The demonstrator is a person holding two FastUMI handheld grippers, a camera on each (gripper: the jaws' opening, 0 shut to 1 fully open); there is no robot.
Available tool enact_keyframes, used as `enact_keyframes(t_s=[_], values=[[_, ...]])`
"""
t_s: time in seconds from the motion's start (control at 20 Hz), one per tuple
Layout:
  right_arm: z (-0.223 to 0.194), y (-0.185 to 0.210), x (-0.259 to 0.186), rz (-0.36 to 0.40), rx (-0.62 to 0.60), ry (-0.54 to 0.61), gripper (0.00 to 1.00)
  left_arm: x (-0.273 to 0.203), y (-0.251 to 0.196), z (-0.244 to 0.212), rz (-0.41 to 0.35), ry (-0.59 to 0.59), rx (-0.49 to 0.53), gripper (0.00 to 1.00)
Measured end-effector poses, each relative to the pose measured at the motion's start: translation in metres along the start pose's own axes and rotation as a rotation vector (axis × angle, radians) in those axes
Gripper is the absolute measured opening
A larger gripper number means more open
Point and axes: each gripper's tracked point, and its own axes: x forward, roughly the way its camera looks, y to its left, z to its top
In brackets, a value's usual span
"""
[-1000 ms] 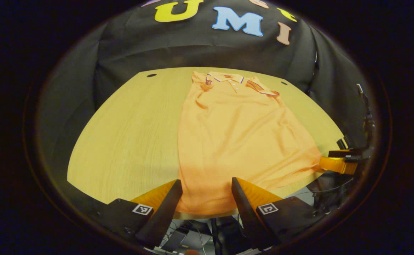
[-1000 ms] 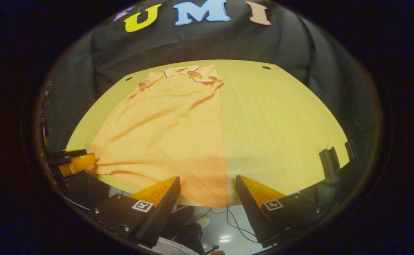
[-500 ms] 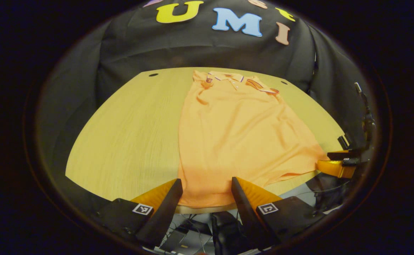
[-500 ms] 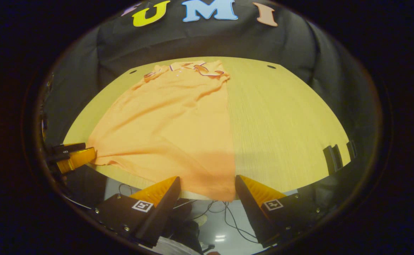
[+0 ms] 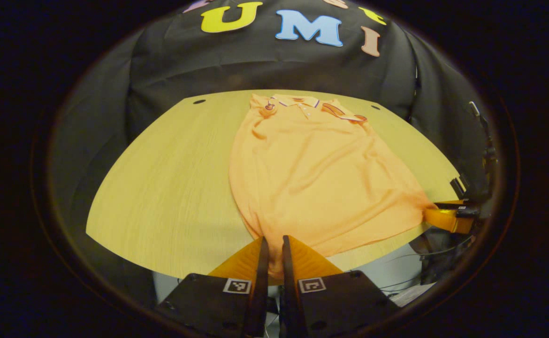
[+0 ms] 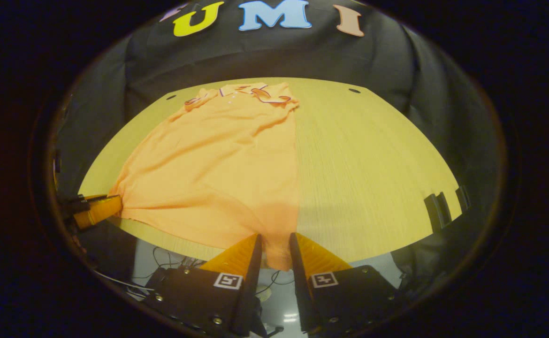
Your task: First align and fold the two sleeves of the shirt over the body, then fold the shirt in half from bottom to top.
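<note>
right tongs [image 6: 274, 244] pinching shirt [image 6: 218, 164] hem | on table [image 6: 373, 178]

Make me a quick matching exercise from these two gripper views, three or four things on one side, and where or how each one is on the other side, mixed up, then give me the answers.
1. shirt
2. collar
3. left gripper
4. table

A. far end, near the booth wall
B. closed on the near hem corner
C. bare wood beside the cloth
D. spread flat, sleeves folded in

Pairs: 1-D, 2-A, 3-B, 4-C
</note>
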Motion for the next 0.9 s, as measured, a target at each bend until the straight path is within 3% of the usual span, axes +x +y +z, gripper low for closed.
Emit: enact_keyframes(t_s=[0.05, 0.1, 0.2, 0.25, 0.5, 0.9], values=[[-0.001, -0.004, 0.000, -0.004, 0.026, -0.006, 0.32, 0.000, -0.002, 0.002, 0.004, 0.001, -0.011, 0.19], [-0.001, -0.002, 0.000, 0.010, 0.054, -0.001, 0.13, 0.002, -0.001, 0.002, 0.016, 0.010, -0.024, 0.10], [0.000, -0.002, 0.000, 0.038, 0.091, 0.003, 0.09, 0.002, -0.001, 0.002, 0.023, 0.015, -0.027, 0.10], [0.001, -0.001, 0.000, 0.057, 0.106, 0.006, 0.01, 0.002, -0.003, 0.003, 0.025, 0.014, -0.032, 0.09], [0.020, 0.000, -0.014, 0.097, 0.095, -0.059, 0.01, -0.006, -0.005, 0.017, 0.040, -0.008, -0.028, 0.09], [0.079, 0.003, -0.037, 0.126, 0.114, -0.161, 0.01, -0.022, -0.016, 0.084, 0.025, -0.133, -0.018, 0.10]])
